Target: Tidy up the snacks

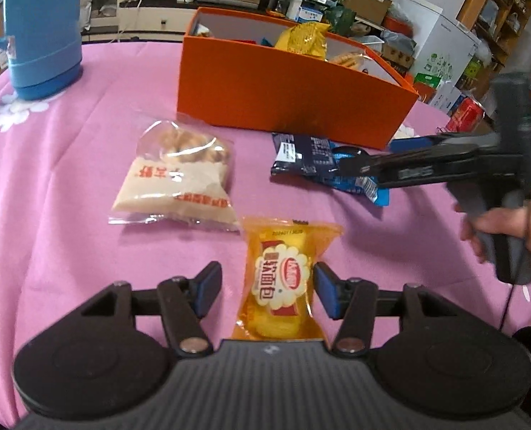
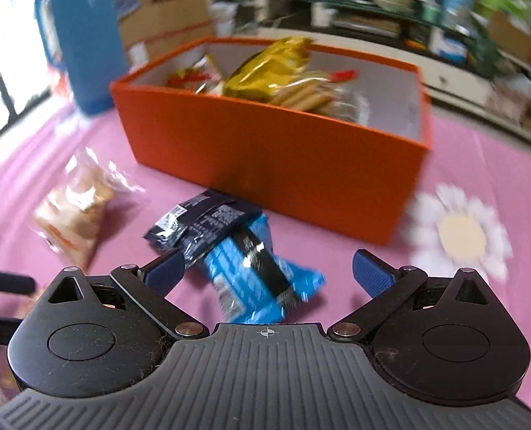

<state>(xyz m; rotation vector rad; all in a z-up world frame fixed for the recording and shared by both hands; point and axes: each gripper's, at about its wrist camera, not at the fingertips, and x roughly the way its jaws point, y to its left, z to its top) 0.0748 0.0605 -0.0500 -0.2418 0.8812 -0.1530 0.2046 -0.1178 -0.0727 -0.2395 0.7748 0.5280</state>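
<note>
A yellow bread packet (image 1: 281, 283) lies on the pink tablecloth between the fingers of my left gripper (image 1: 267, 288). The jaws stand open: the right pad (image 1: 324, 290) is at the packet's edge and the left pad is clear of it. A clear bag of biscuits (image 1: 179, 175) (image 2: 75, 215) lies further out. A navy packet (image 1: 301, 157) (image 2: 201, 222) and a light blue packet (image 1: 358, 182) (image 2: 251, 279) lie before the orange box (image 1: 283, 96) (image 2: 265, 157), which holds several snacks. My right gripper (image 2: 269, 270) (image 1: 347, 166) is open over the light blue packet.
A blue thermos jug (image 1: 39, 28) (image 2: 82, 36) stands at the back left of the table. A hand (image 1: 498, 229) holds the right gripper's handle. Shelves, cardboard boxes and clutter fill the room beyond the table edge.
</note>
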